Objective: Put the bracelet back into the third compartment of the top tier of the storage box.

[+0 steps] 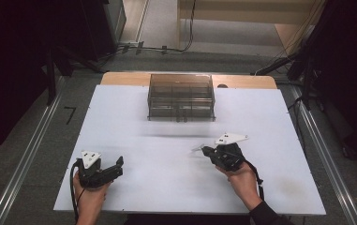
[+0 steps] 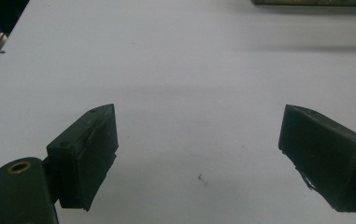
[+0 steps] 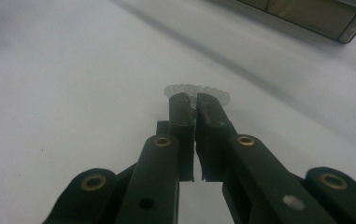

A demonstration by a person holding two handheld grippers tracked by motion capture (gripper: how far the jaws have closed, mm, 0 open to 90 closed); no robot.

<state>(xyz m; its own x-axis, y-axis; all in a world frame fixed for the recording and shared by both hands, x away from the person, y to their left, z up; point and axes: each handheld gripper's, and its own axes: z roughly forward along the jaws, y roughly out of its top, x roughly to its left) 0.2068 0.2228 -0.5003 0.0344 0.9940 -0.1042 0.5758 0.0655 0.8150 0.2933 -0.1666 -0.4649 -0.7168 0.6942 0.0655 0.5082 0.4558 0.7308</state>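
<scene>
Hands enter the high view from the bottom: left gripper (image 1: 115,165) rests on the table (image 1: 167,187), right gripper (image 1: 205,150) pinches a clear beaded piece (image 1: 197,149) at its tips, organizer box (image 1: 181,96) well ahead of both. Left gripper view: jaws wide apart, bare table between them. Right gripper view: jaws together, clamped on the clear beaded piece (image 3: 213,93), which fans out just past the tips; box corner (image 3: 348,23) far ahead.

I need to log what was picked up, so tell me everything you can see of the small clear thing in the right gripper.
The clear beaded piece looks like translucent plastic or glass: a short curved row of small rounded beads, colourless. It sticks out past the tips of the right gripper, whose jaws are shut on it, and it appears lifted off the white table. In the high view it shows as a pale glint. What it is exactly I cannot tell.
</scene>
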